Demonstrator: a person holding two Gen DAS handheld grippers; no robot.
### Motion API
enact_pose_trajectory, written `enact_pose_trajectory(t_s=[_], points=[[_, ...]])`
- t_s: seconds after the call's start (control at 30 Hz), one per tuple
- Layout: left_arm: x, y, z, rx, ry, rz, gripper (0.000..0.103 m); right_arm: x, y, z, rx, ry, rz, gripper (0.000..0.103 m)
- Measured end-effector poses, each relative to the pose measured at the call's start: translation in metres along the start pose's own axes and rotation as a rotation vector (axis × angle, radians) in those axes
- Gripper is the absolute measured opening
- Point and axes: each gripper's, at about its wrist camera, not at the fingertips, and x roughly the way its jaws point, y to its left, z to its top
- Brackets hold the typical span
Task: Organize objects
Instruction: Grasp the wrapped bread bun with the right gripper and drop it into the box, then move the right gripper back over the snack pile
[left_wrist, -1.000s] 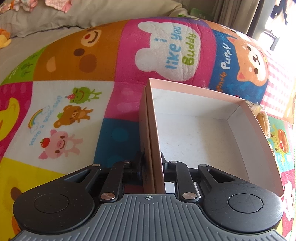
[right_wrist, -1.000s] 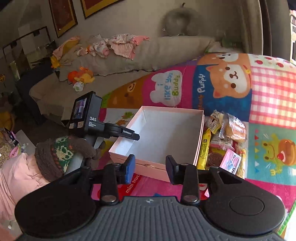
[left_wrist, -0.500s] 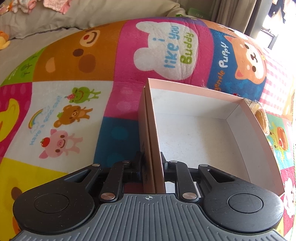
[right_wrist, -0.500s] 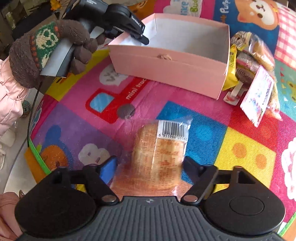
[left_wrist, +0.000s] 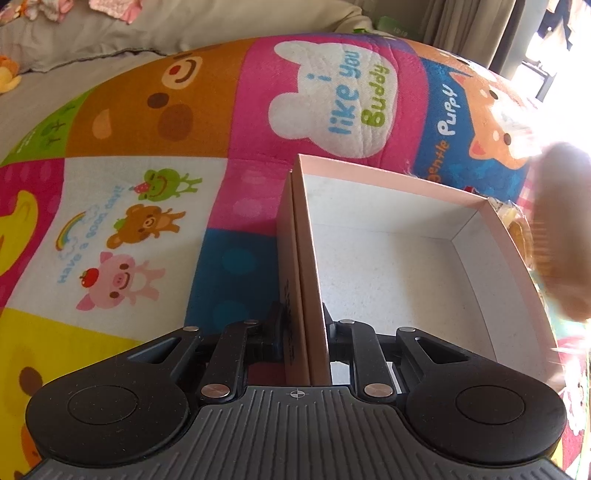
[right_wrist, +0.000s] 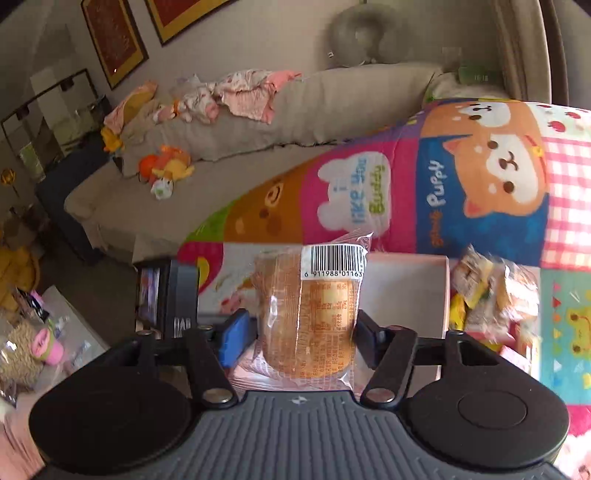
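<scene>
The right gripper (right_wrist: 306, 332) jaws pinch a light, squashy wrapped bun (right_wrist: 310, 314) across its middle; the left gripper (left_wrist: 304, 328) jaws clamp the stiff box (left_wrist: 461, 195) wall between them.

Cartoon patchwork play mat (left_wrist: 155, 206) — on it, open pink box (left_wrist: 399, 254), snack-packet pile (right_wrist: 491, 288) just beside

Box (left_wrist: 388, 266) interior open (snack pile (right_wrist: 495, 291) flanks right).

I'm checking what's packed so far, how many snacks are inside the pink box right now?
0. The pink box shows bare floor; the right gripper holds one wrapped bun above it, others lie beside it. Its near corner is hidden.
</scene>
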Motion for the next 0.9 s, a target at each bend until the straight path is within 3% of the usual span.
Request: enact_pose_trajectory(t_s=[0.13, 0.23, 0.3, 0.47, 0.67, 0.83, 0.9], points=[[0.0, 0.001, -0.001, 0.002, 0.005, -0.001, 0.02, 0.011, -0.016, 0.01, 0.027, -0.05, -0.066, 0.08], [0.0, 0.0, 0.0, 0.005, 0.007, 0.001, 0.02, -0.012, -0.035, -0.018, -0.02, -0.1, -0.171, 0.097], [0.0, 0.0, -0.001, 0.008, 0.005, 0.002, 0.02, -0.032, -0.051, -0.05, -0.052, -0.113, -0.266, 0.103], [0.0, -0.001, -0.002, 0.011, 0.004, 0.006, 0.02, -0.052, -0.093, -0.134, -0.006, 0.008, -0.393, 0.103], [0.0, -0.004, -0.002, 0.022, 0.015, 0.025, 0.019, -0.051, -0.124, -0.2, 0.15, 0.12, -0.416, 0.103], [0.002, -0.005, -0.005, 0.035, 0.027, 0.033, 0.018, -0.055, -0.117, -0.219, 0.175, 0.025, -0.449, 0.103], [0.002, -0.004, -0.005, 0.034, 0.028, 0.034, 0.018, -0.048, -0.109, -0.217, 0.13, 0.04, -0.495, 0.103]])
